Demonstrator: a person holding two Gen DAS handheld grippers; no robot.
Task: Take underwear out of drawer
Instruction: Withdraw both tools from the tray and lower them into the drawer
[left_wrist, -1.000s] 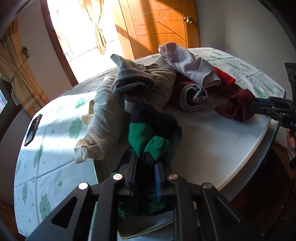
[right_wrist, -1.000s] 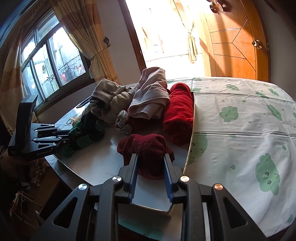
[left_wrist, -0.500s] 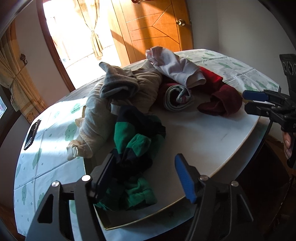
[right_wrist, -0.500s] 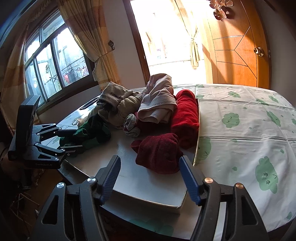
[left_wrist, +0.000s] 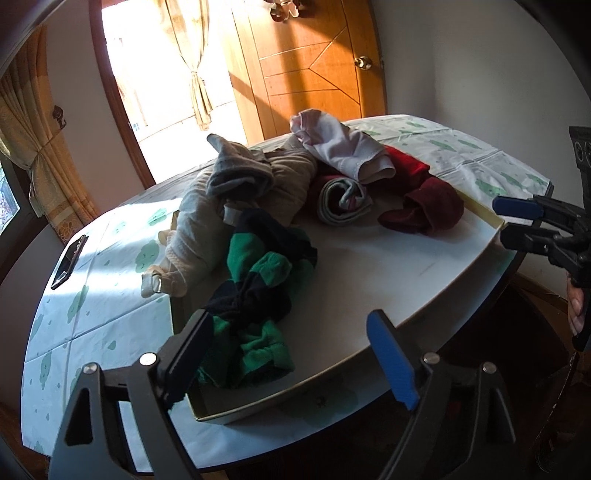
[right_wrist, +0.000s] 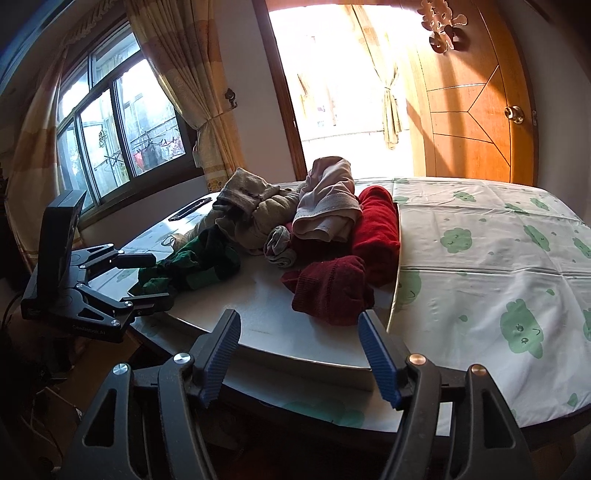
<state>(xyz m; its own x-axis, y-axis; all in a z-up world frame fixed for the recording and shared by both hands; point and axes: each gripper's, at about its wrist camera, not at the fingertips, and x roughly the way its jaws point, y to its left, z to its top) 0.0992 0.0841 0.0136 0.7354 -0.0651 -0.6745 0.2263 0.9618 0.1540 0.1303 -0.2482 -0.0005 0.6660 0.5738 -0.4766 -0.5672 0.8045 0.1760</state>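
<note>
Left wrist view: the left gripper (left_wrist: 291, 354) fills the bottom of the frame, its fingers (left_wrist: 391, 360) spread wide and holding nothing. Just above them, at centre, a green and black striped underwear (left_wrist: 258, 291) lies crumpled in a shallow white drawer (left_wrist: 388, 269) that rests on the bench (left_wrist: 92, 306), which is covered by a cloud-print cloth. More rolled garments are heaped in the upper middle. The right gripper (left_wrist: 513, 221) enters at the right edge, its fingers parted, near a dark red underwear (left_wrist: 428, 212).

Right wrist view: the right gripper (right_wrist: 301, 354), bottom centre, has its fingers spread and empty; the dark red underwear (right_wrist: 332, 291) sits just above them, inside the drawer (right_wrist: 258, 310). The left gripper (right_wrist: 147, 282) is at the left edge.

Judgement: no piece is gripped, so the step in hand appears to be choosing and reaching. The next move calls for closing on a garment and lifting it over the drawer's rim.
</note>
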